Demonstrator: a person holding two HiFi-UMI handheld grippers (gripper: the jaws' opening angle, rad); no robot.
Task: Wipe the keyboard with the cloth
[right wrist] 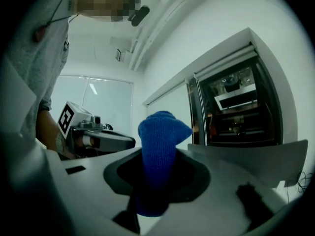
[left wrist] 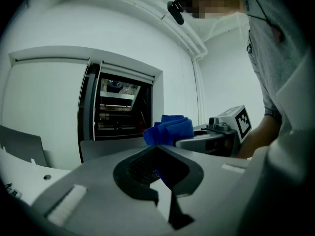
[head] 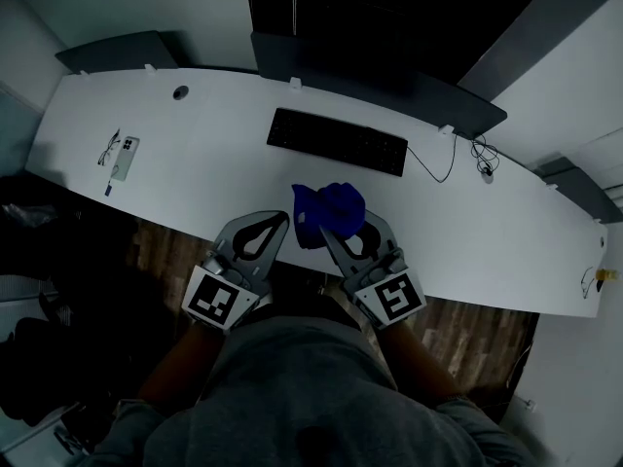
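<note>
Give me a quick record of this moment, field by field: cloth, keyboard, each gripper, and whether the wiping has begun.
cloth: blue, bunched up, sticking out past the jaws that hold it
keyboard: black, on the white desk, beyond the cloth and apart from it
right gripper: jaws shut on the cloth
left gripper: jaws together, nothing between them, beside the right gripper
wiping: not yet begun
</note>
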